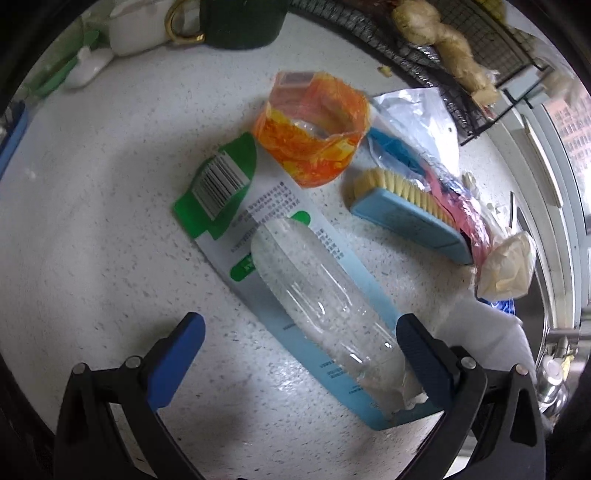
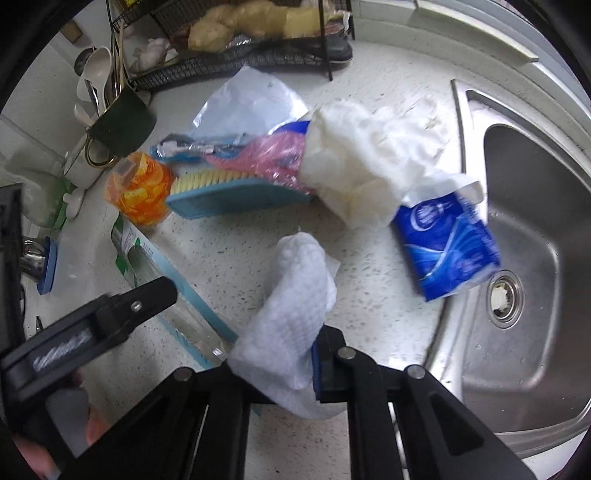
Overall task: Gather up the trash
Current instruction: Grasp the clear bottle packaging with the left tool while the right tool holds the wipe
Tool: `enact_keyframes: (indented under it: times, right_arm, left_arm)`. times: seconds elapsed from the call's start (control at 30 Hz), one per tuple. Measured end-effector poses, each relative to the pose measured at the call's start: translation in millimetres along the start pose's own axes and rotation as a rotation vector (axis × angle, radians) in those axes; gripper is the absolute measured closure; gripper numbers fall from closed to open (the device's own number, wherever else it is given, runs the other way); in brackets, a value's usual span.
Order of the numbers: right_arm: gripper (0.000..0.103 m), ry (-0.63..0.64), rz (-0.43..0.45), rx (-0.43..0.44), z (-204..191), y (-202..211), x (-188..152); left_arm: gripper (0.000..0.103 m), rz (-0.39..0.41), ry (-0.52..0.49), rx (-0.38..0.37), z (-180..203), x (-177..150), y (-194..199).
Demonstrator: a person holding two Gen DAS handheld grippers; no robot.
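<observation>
My left gripper (image 1: 299, 332) is open above the speckled counter, its blue fingers either side of the near end of a clear blister pack on a green, white and blue card (image 1: 314, 291), (image 2: 155, 266). An orange torn wrapper (image 1: 314, 125), (image 2: 140, 192) lies beyond it. My right gripper (image 2: 273, 365) is shut on a white paper towel (image 2: 291, 314). Ahead lie a crumpled white tissue (image 2: 373, 162), a pink and blue plastic wrapper (image 2: 273, 155), (image 1: 458, 199), a clear bag (image 2: 251, 99) and a blue tissue pack (image 2: 447, 243) at the sink's edge.
A blue scrub brush (image 1: 410, 218), (image 2: 236, 192) lies among the trash. A steel sink (image 2: 528, 258) is on the right. A black wire rack with ginger (image 2: 243, 26), (image 1: 443, 40) stands at the back. A dark green mug with utensils (image 2: 122, 122) and white dishes stand at the back left.
</observation>
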State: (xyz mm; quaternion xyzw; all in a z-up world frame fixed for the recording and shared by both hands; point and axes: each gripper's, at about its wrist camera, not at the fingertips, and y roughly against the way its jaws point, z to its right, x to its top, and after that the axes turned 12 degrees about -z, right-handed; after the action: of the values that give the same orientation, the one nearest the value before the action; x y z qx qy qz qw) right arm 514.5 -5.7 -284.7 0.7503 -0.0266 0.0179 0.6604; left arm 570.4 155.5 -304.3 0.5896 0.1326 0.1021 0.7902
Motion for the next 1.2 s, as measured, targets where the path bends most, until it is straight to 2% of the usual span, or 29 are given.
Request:
enact_keyframes:
  times: [0.1,0.17,0.33,0.47,0.53,0.67,0.73,0.97,1.07,1.1,1.13,1.2]
  right_arm:
    - [0.094,0.0,0.008,-0.012,3.3,6.9,1.8]
    - [0.094,0.002,0.016,-0.019,7.9,12.0,2.3]
    - [0.094,0.019,0.031,-0.032,7.3,17.4,1.6]
    - [0.094,0.012,0.026,-0.03,12.5,19.2,0.5]
    - [0.094,0.009,0.025,-0.03,16.7,21.6,0.3]
    - [0.094,-0.001,0.03,-0.02,22.7,27.6,-0.4]
    - [0.094,-0.002,0.034,-0.019,23.8,30.5,-2.0]
    - [0.094,-0.007,0.045,-0.012,26.5,39.7,-8.9]
    - [0.094,-0.013,0.05,-0.003,28.5,42.4,-11.3]
    - [0.094,-0.017,0.049,0.0,29.6,42.6,-12.2]
    - [0.094,-0.02,0.049,0.005,30.7,42.5,-13.1]
    - [0.094,-0.026,0.045,0.008,31.8,41.8,-14.8]
  left_arm:
    - [0.0,-0.003,0.105,-0.01,-4.7,-1.9,-6.3]
    - [0.0,0.006,0.151,0.011,-5.1,-2.7,-9.6]
    - [0.0,0.018,0.19,0.001,5.3,1.7,-12.8]
    - [0.0,0.03,0.285,0.022,5.5,3.7,-14.8]
    - [0.0,0.041,0.33,0.043,4.1,3.4,-14.8]
    - [0.0,0.029,0.417,0.143,-2.6,2.2,-18.0]
    - [0.0,0.055,0.477,0.154,-5.2,-0.5,-17.5]
    - [0.003,0.086,0.437,0.202,8.2,-9.1,-22.0]
    - [0.013,0.102,0.418,0.208,27.1,-18.7,-24.2]
    - [0.026,0.111,0.405,0.196,28.1,-21.3,-21.1]
    - [0.047,0.122,0.39,0.193,27.0,-24.5,-16.0]
    - [0.052,0.12,0.394,0.151,24.6,-28.2,-9.5]
